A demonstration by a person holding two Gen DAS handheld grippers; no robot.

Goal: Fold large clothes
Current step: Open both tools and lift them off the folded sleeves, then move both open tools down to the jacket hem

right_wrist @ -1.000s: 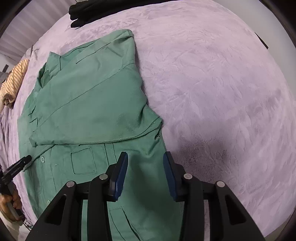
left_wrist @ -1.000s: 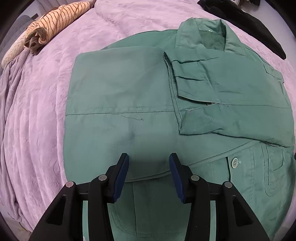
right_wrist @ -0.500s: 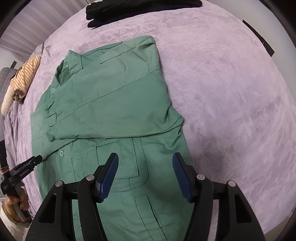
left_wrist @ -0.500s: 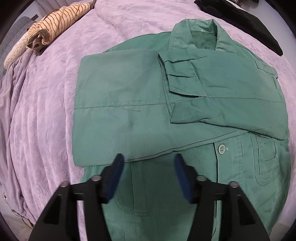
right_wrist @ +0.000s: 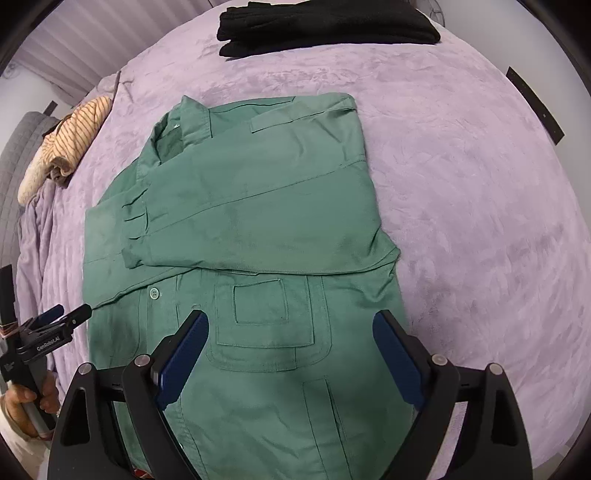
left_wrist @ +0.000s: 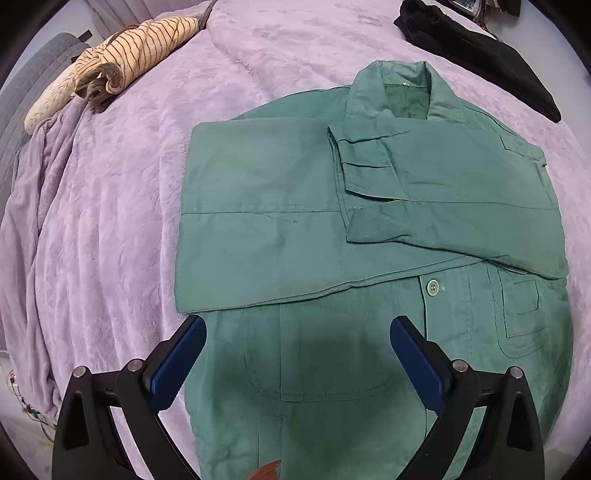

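Observation:
A green button-up jacket (left_wrist: 332, 229) lies flat on the lilac blanket, collar at the far end, both sleeves folded across its chest. It also shows in the right wrist view (right_wrist: 258, 221). My left gripper (left_wrist: 297, 363) is open and empty, above the jacket's lower left part near its left edge. My right gripper (right_wrist: 290, 363) is open and empty, above the lower right part, over the chest pocket (right_wrist: 260, 301). The left gripper (right_wrist: 64, 317) shows at the left edge of the right wrist view.
The lilac blanket (left_wrist: 122, 184) covers the bed. A striped beige garment (left_wrist: 125, 48) lies rolled at the far left. A folded black garment (right_wrist: 325, 26) lies beyond the collar, also in the left wrist view (left_wrist: 476, 51).
Both grippers opened wide and drew back toward the jacket's hem. More of the lower jacket now shows. The jacket has not moved.

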